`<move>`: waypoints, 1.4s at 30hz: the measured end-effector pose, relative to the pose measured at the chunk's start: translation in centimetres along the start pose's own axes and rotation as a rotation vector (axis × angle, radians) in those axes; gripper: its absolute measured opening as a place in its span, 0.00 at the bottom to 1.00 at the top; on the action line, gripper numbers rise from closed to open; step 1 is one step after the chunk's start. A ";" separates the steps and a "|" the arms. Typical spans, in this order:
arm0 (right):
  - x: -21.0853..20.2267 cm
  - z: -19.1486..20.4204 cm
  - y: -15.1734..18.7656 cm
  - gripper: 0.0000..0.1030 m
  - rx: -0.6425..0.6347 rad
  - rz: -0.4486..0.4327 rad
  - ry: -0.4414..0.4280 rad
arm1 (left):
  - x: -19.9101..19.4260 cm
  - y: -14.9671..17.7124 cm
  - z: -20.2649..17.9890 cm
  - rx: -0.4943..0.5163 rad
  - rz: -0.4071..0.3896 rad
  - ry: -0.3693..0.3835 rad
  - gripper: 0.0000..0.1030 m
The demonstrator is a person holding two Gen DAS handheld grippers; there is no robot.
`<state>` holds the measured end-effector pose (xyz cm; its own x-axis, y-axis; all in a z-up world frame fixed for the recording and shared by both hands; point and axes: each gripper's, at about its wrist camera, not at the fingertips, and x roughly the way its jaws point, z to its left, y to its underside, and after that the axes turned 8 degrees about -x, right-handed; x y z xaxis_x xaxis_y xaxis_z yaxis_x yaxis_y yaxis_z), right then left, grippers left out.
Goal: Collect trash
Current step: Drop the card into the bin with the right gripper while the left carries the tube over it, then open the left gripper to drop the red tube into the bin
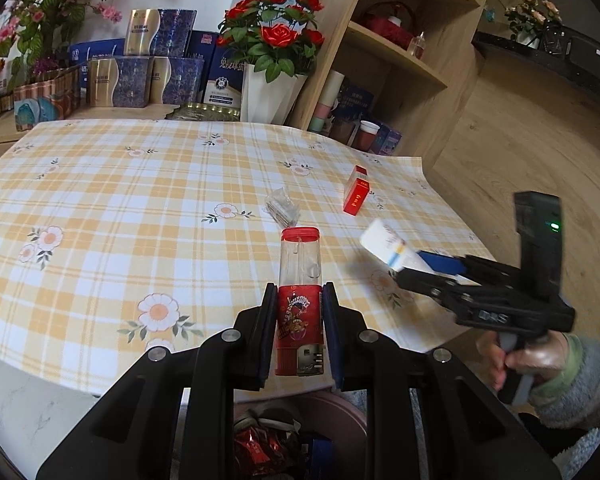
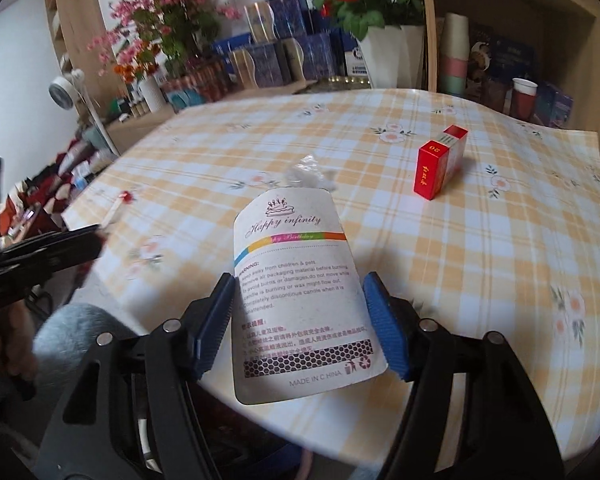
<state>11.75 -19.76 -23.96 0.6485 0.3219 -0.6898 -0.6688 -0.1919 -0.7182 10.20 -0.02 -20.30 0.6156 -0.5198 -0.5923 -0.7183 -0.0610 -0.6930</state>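
- The left gripper [image 1: 296, 316] was clamped narrow on a red-and-clear lighter [image 1: 300, 280], its blue pads flat against the red lower half, the red cap pointing away over the table
- The right gripper [image 2: 300, 320] held a white paper candle packet [image 2: 296, 280] printed "Happy infinity"; its pads sat against the packet's two side edges, at a middling width, and the packet's near end overhung the table's near edge
- In the left wrist view that packet [image 1: 388, 248] stuck out of the right gripper [image 1: 412, 272] above the near right corner of the checked tablecloth [image 1: 140, 200], with a hand [image 1: 528, 360] in a grey sleeve on the grip
- A red cigarette box [image 2: 440, 164] lay on the cloth toward the far right, well apart from both grippers, short of the cloth's right edge
- A crumpled clear wrapper [image 1: 282, 204] lay near the middle, just beyond the lighter's cap
- The left and far parts of the cloth lay bare, giving open room
- Below the near edge, between the left gripper's arms, sat a round bin [image 1: 340, 412] with red wrappers inside
- Boxes and a white vase of red roses [image 1: 272, 60] crowded the far edge; a wooden shelf [image 1: 400, 60] stood at the far right corner
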 end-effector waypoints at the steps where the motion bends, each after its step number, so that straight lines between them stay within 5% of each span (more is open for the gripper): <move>1: -0.8 0.6 0.4 0.64 0.003 -0.001 -0.003 | -0.5 0.2 -0.1 0.000 -0.004 0.000 0.21; 20: -3.4 9.7 6.8 0.64 -0.047 0.112 -0.094 | -7.6 4.7 -1.4 0.005 -0.032 -0.017 0.21; 28: -3.1 10.3 7.6 0.77 -0.031 0.142 -0.083 | -7.9 6.3 -1.0 -0.017 -0.010 -0.023 0.21; 34: -5.8 9.4 6.3 0.92 -0.019 0.013 0.079 | -8.1 6.3 -1.5 -0.005 -0.016 -0.014 0.21; 42: -7.2 7.0 6.7 0.94 0.075 -0.069 0.206 | -6.2 8.1 -1.8 0.002 0.057 -0.023 0.22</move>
<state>0.08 -16.91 -23.19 0.7492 0.1341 -0.6486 -0.6402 -0.1044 -0.7611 -0.07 1.19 -21.48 0.5809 -0.5025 -0.6404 -0.7518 -0.0297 -0.6587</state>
